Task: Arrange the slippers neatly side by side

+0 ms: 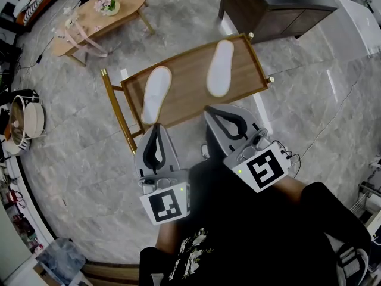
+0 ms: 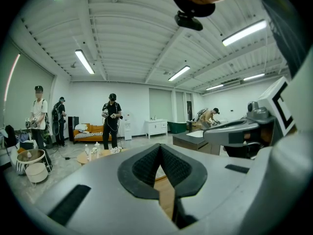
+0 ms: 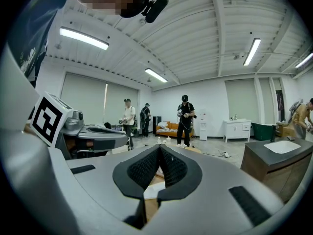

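The left slipper (image 1: 156, 94) and the right slipper (image 1: 220, 68) are white. They lie apart on the wooden surface (image 1: 186, 83), mid frame. Just below them, the left tool (image 1: 156, 127) and the right tool (image 1: 210, 109) are both pinched together, holding nothing.

Grey marble-patterned tile floor (image 1: 77, 159) throughout. White walls (image 2: 137, 99). White ribbed ceiling (image 2: 132, 28) carries long fluorescent strip lights (image 2: 84, 61), lit. Oval light-wood coffee table (image 1: 104, 11) stands near an orange sofa (image 2: 90, 130). Dark wooden vanity cabinet with white basin (image 1: 268, 5) at far right. Low white cupboard (image 2: 157, 127) against the rear wall.
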Motion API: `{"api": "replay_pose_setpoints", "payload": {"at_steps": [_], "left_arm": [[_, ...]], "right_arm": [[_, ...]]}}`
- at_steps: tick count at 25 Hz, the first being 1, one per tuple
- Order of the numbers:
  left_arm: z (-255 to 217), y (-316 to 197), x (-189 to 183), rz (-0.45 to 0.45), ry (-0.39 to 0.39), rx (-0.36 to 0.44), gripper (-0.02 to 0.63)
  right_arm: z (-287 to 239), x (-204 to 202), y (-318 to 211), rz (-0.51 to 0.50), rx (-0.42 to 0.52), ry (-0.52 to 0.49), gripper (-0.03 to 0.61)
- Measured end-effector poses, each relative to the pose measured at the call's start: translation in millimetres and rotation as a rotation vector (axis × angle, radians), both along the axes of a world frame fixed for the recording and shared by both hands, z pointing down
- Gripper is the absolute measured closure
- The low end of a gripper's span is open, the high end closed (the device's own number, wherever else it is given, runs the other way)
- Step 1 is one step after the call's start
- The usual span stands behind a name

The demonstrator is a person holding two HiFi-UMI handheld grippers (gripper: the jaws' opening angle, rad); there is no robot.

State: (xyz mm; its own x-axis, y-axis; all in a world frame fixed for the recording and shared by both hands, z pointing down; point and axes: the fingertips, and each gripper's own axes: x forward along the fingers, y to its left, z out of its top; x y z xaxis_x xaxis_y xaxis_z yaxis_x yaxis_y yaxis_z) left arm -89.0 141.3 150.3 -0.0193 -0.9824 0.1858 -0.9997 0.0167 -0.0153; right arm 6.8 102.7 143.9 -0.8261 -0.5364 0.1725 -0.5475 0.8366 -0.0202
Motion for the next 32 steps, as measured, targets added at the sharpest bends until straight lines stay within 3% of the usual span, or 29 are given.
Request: {"api": "replay_pose_setpoints", "payload": {"at_steps": [23, 32], "left_arm": [[-10, -91, -15, -0.022, -0.017, -0.031, 0.612], [-18, -110, -10, -0.079, -0.050, -0.047, 0.612]], "right_arm": [[-1, -24, -92, -0.048, -0.038, -0.012, 0.580], [1, -20, -119, -0.105, -0.062, -0.022, 0.580]]}}
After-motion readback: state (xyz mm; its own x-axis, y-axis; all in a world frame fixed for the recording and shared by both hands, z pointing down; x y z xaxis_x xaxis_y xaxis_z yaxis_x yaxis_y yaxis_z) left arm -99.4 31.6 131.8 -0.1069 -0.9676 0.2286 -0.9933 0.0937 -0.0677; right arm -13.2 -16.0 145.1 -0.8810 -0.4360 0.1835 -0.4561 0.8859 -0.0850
